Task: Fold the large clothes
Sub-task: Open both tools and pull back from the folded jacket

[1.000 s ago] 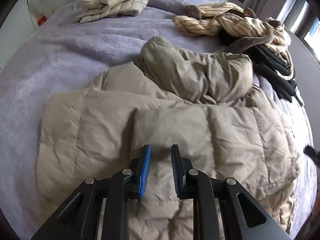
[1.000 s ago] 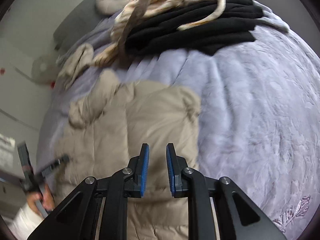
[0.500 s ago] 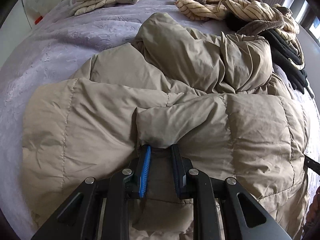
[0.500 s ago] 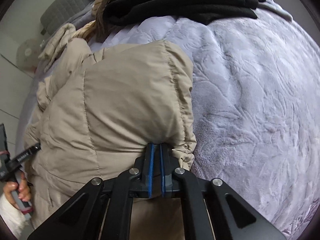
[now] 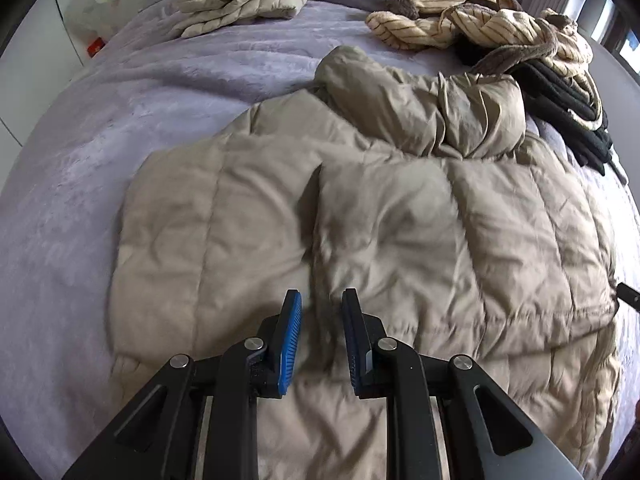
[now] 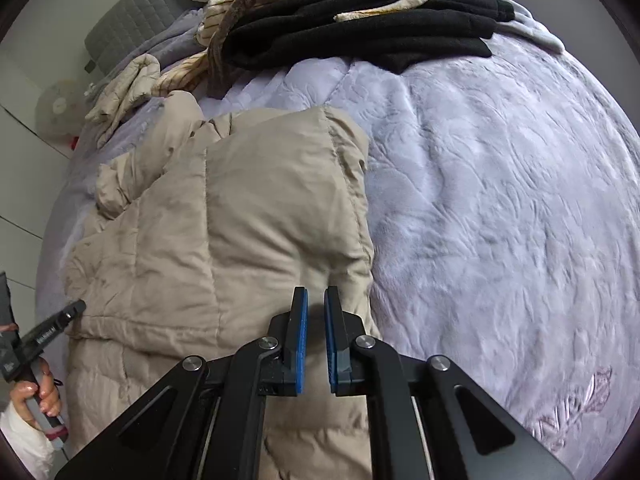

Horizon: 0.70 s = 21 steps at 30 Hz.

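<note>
The jacket [image 5: 400, 216] lies flat on the bed [image 5: 140, 92], directly below and ahead of both grippers. Its quilted body runs crosswise in the left wrist view, with the bunched sleeve and hood end at the far side, toward the clothes pile [image 5: 520, 40].

The left gripper [image 5: 320, 300] points steeply down over the jacket's near middle, where a raised fold edge runs away from the fingertips. Its jaws stand a little apart with nothing between them; the fabric lies beneath, not pinched.

The right gripper [image 6: 316, 296] also points steeply down, over the jacket's right edge, just beside bare bed cover. Its jaws have just been opening a little. A narrow gap shows between the pads, and no cloth is visible in it.

Judgement: each hand sits over its own side of the near folded section, so neither is clearly nearer. The right one is placed for the side edge, the left for the centre fold. The coming move likely depends on taking that near edge and carrying it along the jacket toward the far bunched end.

In the right wrist view, the person's hand [image 6: 34, 396] on the left gripper's handle is visible at lower left.
</note>
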Each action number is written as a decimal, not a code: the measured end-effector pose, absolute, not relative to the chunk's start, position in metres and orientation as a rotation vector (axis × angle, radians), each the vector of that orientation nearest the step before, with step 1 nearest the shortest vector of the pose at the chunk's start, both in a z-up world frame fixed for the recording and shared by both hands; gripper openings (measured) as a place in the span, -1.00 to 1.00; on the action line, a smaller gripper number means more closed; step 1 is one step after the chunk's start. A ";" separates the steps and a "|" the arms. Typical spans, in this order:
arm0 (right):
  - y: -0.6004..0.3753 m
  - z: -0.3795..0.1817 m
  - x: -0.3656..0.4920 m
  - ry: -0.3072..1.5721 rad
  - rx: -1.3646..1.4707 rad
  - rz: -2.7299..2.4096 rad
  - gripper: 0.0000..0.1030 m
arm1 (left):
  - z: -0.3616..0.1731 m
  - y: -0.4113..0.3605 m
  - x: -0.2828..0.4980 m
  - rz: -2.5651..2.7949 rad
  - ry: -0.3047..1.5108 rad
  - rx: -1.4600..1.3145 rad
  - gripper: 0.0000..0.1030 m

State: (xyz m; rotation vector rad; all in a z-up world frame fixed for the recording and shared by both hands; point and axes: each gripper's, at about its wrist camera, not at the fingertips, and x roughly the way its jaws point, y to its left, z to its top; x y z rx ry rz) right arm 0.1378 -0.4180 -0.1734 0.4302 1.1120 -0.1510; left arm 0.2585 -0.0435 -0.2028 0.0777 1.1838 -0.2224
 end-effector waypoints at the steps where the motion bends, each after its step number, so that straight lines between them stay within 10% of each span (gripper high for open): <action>1: -0.417 -0.172 0.135 1.114 0.436 -0.150 -0.82 | -0.202 -0.042 0.255 -0.219 1.185 0.081 -0.57; 17: -0.407 -0.176 0.084 1.210 0.519 -0.121 -0.81 | -0.190 -0.044 0.198 -0.175 1.254 0.096 -0.57; 21: -0.406 -0.172 0.074 1.224 0.532 -0.114 -0.46 | -0.183 -0.048 0.185 -0.165 1.265 0.095 -0.57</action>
